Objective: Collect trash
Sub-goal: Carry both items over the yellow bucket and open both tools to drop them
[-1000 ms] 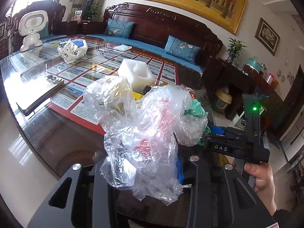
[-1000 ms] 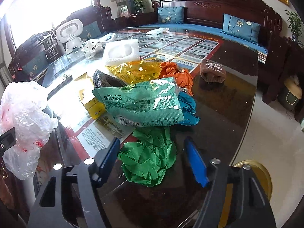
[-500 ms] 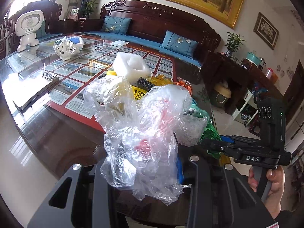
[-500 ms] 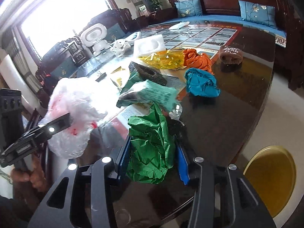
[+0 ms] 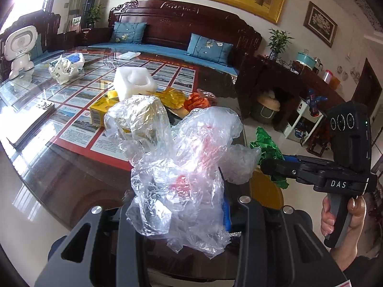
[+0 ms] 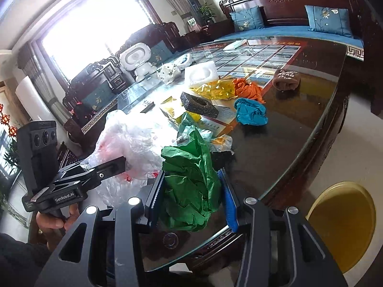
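Both claws are clenched on trash: the left gripper (image 5: 182, 217) is closed on a crumpled clear plastic bag (image 5: 182, 162) with red print, and the right gripper (image 6: 191, 198) is closed on a wad of green paper (image 6: 191, 186), which is pinched between its blue-padded fingers (image 6: 228, 205). Both loads are held up at the near edge of the glass-topped table (image 6: 299, 124). A yellow bin (image 6: 342, 224) is seen on the floor just beside that edge, to the right of the green paper. Farther in on the table, a green snack wrapper (image 6: 191, 131), a black foam block (image 6: 199, 104), a teal paper wad (image 6: 250, 112), an orange paper wad (image 6: 247, 88) and yellow cellophane (image 6: 213, 89) are left lying. A white foam block (image 6: 201, 73) is set behind the cellophane, and a brown rolled item (image 6: 286, 79) lies to the right of the orange wad.
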Action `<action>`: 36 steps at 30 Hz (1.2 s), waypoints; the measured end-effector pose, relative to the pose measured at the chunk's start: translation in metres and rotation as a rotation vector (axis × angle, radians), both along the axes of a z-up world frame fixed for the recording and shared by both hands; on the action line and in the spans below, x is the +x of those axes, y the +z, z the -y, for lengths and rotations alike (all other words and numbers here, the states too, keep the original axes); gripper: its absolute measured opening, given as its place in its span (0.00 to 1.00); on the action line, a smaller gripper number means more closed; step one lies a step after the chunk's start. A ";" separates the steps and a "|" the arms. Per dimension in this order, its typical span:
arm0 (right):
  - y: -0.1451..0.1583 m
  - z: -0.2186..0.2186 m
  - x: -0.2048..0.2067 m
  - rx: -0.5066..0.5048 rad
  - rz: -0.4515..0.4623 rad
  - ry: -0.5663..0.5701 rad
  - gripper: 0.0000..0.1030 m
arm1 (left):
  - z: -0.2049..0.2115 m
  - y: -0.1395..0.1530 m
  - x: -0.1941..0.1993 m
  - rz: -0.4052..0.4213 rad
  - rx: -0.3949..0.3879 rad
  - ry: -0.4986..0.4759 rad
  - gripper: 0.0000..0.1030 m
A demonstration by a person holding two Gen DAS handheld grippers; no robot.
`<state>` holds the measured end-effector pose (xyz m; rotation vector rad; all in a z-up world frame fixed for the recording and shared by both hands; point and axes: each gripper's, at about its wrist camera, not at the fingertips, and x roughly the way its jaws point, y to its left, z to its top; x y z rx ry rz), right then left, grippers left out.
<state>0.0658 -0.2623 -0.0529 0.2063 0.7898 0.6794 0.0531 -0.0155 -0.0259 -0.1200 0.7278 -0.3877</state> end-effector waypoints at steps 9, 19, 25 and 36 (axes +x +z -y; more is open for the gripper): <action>-0.005 0.071 -0.016 -0.013 0.010 -0.133 0.42 | 0.068 -0.002 0.014 -0.029 0.016 -0.130 0.36; -0.023 0.168 -0.030 -0.086 -0.011 -0.307 0.43 | 0.182 -0.025 0.047 -0.107 0.072 -0.327 0.36; -0.041 0.219 -0.031 -0.113 -0.053 -0.396 0.43 | 0.246 -0.049 0.067 -0.186 0.085 -0.427 0.36; -0.096 0.292 -0.016 -0.106 -0.189 -0.515 0.43 | 0.356 -0.086 0.104 -0.267 0.227 -0.549 0.35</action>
